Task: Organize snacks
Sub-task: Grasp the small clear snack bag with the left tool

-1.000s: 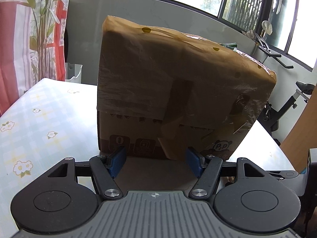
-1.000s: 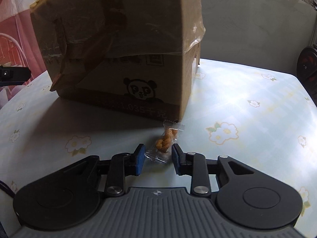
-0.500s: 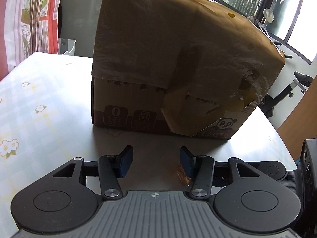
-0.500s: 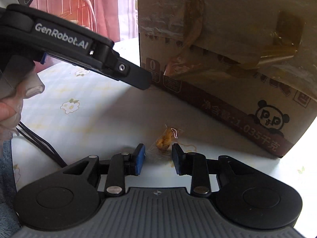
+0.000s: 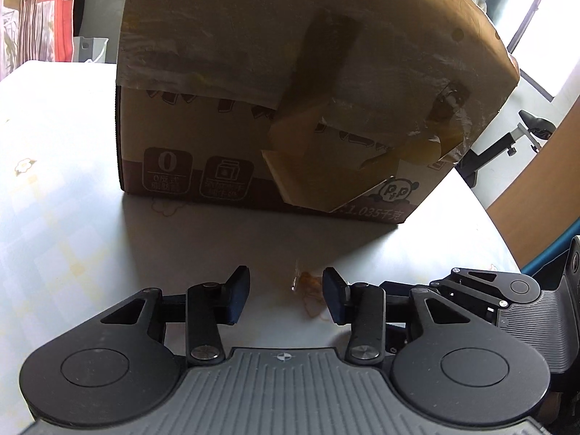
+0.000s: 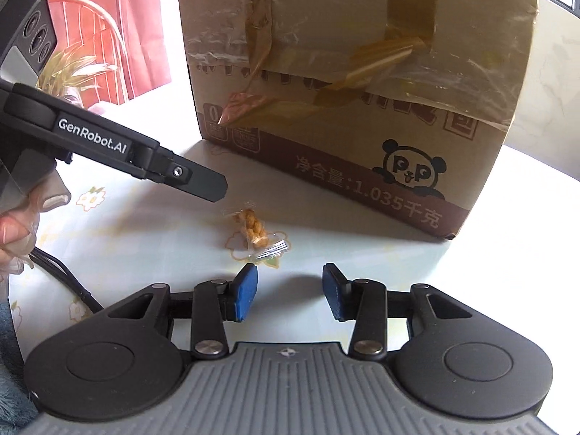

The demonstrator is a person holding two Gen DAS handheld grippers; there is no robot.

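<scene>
While the wrapped snack (image 6: pixel 255 230) lies on the table (image 6: pixel 145 224), left hand-held gripper (image 5: pixel 286 291) has just been closing around it unpinched, and right hand-held gripper (image 6: pixel 290 288) has just been opening, empty.

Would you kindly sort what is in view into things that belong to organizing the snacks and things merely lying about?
Belongs to the job:
wrapped snack
cardboard box
left gripper
right gripper

Just about:
flowered tablecloth
exercise bike
curtain

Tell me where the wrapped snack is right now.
The wrapped snack lies on the floral table in front of the cardboard box, just ahead of the left gripper, nearer its right-hand finger.
</scene>
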